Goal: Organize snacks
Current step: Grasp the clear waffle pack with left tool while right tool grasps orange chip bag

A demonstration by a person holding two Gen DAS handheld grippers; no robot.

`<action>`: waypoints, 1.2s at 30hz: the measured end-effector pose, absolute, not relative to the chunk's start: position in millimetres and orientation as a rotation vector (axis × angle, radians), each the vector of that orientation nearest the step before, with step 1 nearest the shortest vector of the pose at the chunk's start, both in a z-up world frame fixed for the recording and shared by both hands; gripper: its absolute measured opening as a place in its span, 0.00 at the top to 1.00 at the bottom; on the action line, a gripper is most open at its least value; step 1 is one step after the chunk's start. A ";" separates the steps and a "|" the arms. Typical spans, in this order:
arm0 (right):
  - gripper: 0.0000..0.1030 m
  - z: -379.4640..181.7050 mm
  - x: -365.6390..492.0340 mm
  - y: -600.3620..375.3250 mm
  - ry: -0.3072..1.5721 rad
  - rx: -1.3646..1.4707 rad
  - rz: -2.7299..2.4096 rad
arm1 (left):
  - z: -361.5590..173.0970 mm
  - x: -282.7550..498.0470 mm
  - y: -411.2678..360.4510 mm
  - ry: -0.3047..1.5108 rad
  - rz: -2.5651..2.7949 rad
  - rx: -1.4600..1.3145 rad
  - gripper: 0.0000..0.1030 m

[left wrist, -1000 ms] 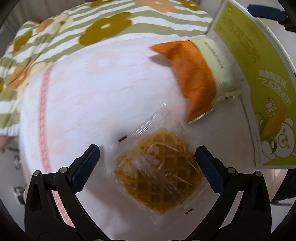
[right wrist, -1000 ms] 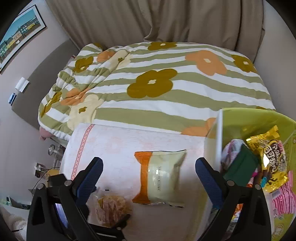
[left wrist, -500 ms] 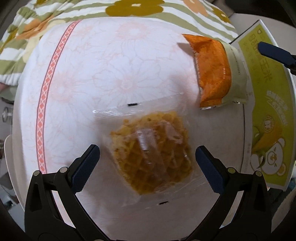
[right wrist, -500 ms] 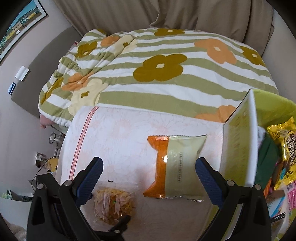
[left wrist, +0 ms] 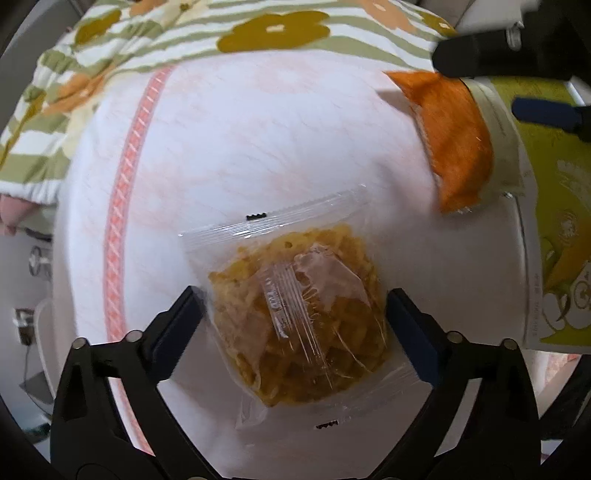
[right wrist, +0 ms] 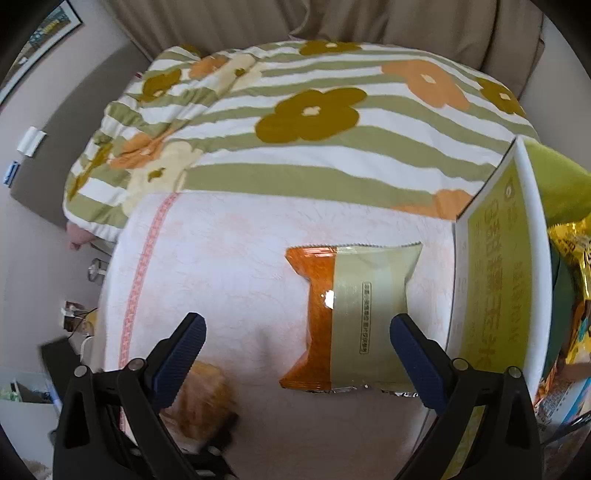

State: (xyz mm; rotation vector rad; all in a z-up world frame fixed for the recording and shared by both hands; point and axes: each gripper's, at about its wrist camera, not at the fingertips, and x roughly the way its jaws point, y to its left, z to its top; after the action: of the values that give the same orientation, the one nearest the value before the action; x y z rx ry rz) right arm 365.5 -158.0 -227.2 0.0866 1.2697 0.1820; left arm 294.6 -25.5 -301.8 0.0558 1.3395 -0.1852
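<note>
Nearest, the left gripper [left wrist: 295, 321] is seen pointing steeply down over a clear waffle packet [left wrist: 299, 314] that lies flat on the white cloth [left wrist: 258, 147]. Its jaws have just been closing and now bracket the packet on both sides, yet the pads are not seen pressing it, so nothing is gripped. The right gripper [right wrist: 297, 354] is held with its jaws wide apart above an orange-and-cream snack bag [right wrist: 351, 317], which lies flat on the same cloth; the right finger [right wrist: 417, 365] overlaps the bag's edge in the picture, and contact cannot be judged. Just beside that bag, a green-printed box [right wrist: 498, 295] is seen standing upright, with a gold packet [right wrist: 572, 251] and other wrappers inside. Farther back, a striped flower-patterned quilt [right wrist: 314, 110] is spread, and beige curtains [right wrist: 332, 22] are hung behind it.
</note>
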 end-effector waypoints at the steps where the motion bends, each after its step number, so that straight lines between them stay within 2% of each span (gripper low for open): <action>1: 0.03 -229.5 366.1 -157.5 1.274 0.085 0.168 | -302.2 295.0 -20.8 1.334 -0.188 0.053 0.08; 5: 0.03 -240.2 369.5 -155.9 1.297 0.047 0.095 | -299.1 300.4 -13.8 1.317 -0.205 0.059 0.17; 13: 0.05 -259.8 383.1 -153.6 1.297 -0.075 -0.006 | -295.8 314.5 -3.2 1.303 -0.226 0.068 0.21; 15: 0.10 -266.2 384.5 -152.8 1.303 -0.130 -0.029 | -295.2 316.6 -1.4 1.304 -0.231 0.069 0.21; 19: 0.34 -272.8 382.1 -153.7 1.293 -0.254 -0.071 | -295.0 321.9 -0.3 1.306 -0.244 0.075 0.21; 24: 0.41 -273.4 379.1 -155.6 1.279 -0.298 -0.083 | -292.9 328.4 0.8 1.306 -0.260 0.074 0.23; 31: 0.42 -251.1 373.0 -157.3 1.244 -0.128 -0.049 | -267.9 333.5 5.8 1.263 -0.279 0.069 0.23; 36: 0.42 -220.2 366.4 -150.9 1.195 -0.050 -0.034 | -229.9 339.7 11.9 1.194 -0.300 0.069 0.23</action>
State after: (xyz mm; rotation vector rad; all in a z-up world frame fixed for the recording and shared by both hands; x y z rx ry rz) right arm 366.4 -150.9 -220.2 -0.0503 1.1947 -0.0336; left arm 339.7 11.9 -229.9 0.0689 1.1935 -0.3000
